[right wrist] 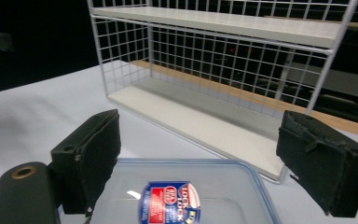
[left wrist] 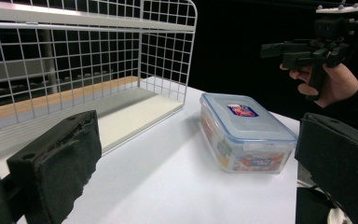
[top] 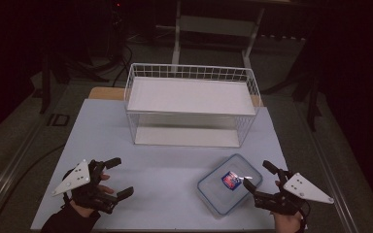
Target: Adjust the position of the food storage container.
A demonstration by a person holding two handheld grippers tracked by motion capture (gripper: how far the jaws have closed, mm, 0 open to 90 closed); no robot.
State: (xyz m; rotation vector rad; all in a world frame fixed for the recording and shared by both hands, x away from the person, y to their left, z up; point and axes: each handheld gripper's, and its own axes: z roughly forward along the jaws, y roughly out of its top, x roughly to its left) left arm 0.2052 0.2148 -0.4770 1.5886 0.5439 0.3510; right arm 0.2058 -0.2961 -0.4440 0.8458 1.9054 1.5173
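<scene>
A clear plastic food box point(top: 229, 184) with a blue-rimmed lid and a red and blue label lies on the white table point(top: 165, 165), front right. My right gripper point(top: 259, 177) hovers open at the box's right edge, its jaws spread wide over the lid point(right wrist: 186, 196). My left gripper point(top: 118, 177) is open at the front left, well apart from the box point(left wrist: 244, 130), with nothing between its jaws. In the left gripper view the other hand and its gripper point(left wrist: 307, 49) show beyond the box.
A white wire shelf rack point(top: 192, 104) with two white boards stands at the back middle of the table; its open front faces me point(right wrist: 223, 70) point(left wrist: 74, 60). Dark floor and table legs lie beyond. Bare table spans between the grippers.
</scene>
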